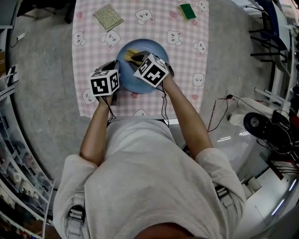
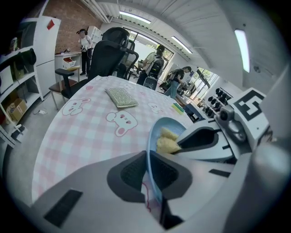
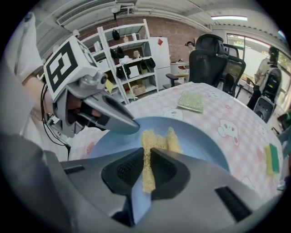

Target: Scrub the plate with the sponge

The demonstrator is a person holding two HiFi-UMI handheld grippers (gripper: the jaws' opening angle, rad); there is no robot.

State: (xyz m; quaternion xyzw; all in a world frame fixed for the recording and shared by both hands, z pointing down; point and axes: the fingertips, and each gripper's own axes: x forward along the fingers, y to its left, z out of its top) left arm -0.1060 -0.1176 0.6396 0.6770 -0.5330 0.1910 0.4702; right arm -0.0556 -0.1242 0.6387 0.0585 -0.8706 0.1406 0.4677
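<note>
A light blue plate lies mid-table on a pink checked cloth. My left gripper is at the plate's left rim. In the left gripper view the left gripper is shut on that rim, and the plate shows edge-on between the pads. My right gripper reaches over the plate from the near side, shut on a yellow sponge. In the right gripper view the sponge stands pinched in the right gripper and rests against the plate's inner surface.
A green and yellow sponge lies at the cloth's far right. A pale woven pad lies at the far left. The cloth covers the grey table. Black office chairs, shelves and people stand beyond it.
</note>
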